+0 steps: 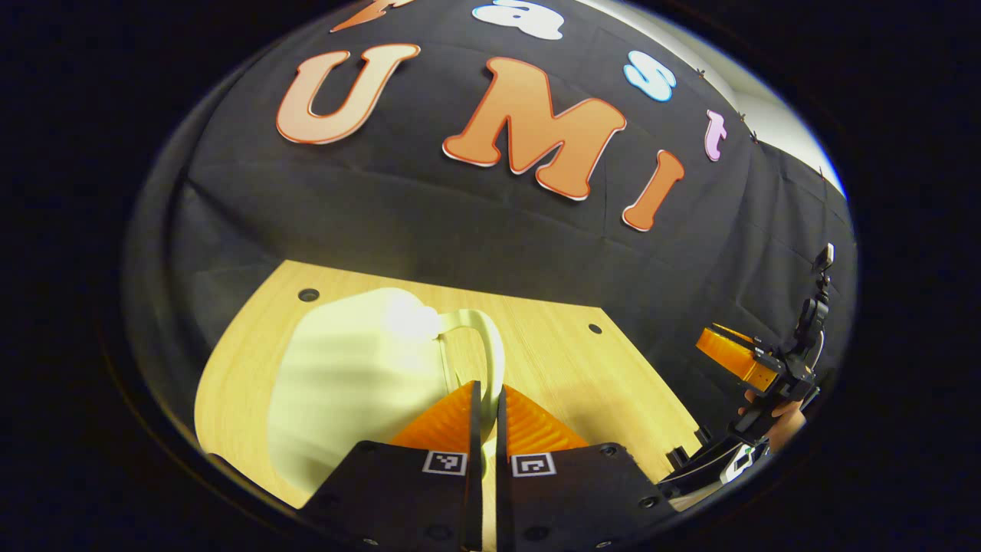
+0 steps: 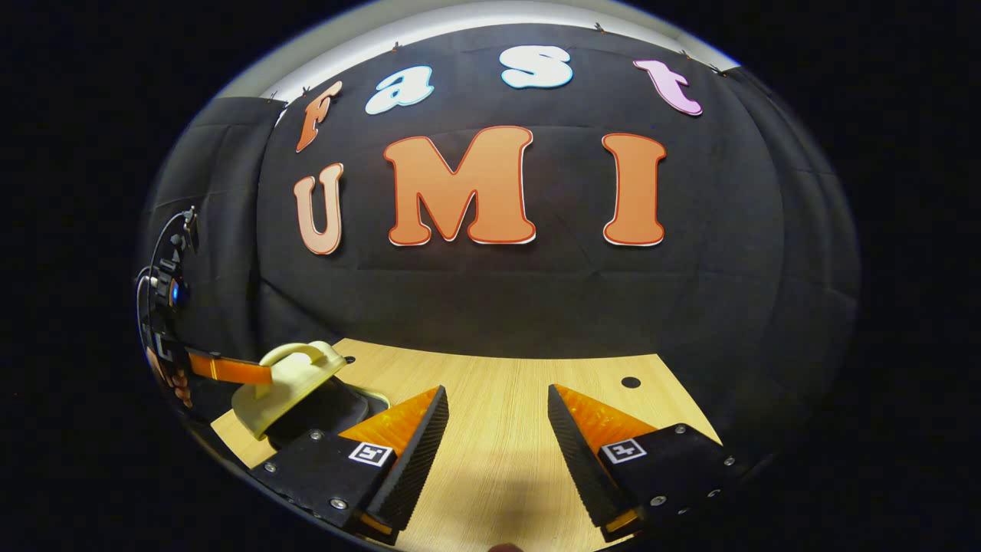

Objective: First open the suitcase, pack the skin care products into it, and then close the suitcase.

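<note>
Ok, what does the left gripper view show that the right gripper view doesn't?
Left gripper view: the left gripper closed on the suitcase's handle, seen close up, with the right gripper and a hand far off. Right gripper view: the lid tilted up over a dark gap, and the right gripper open above the table. Both: the pale suitcase, wooden table, black cloth wall.

Black cloth wall (image 2: 536,291) hangs creased across the back of the booth, pinned along its top edge under a pale strip of wall (image 2: 460,19). Below sits a light wooden table (image 2: 498,399), grain running lengthwise, small round holes (image 2: 630,382) near its far corners.
</note>
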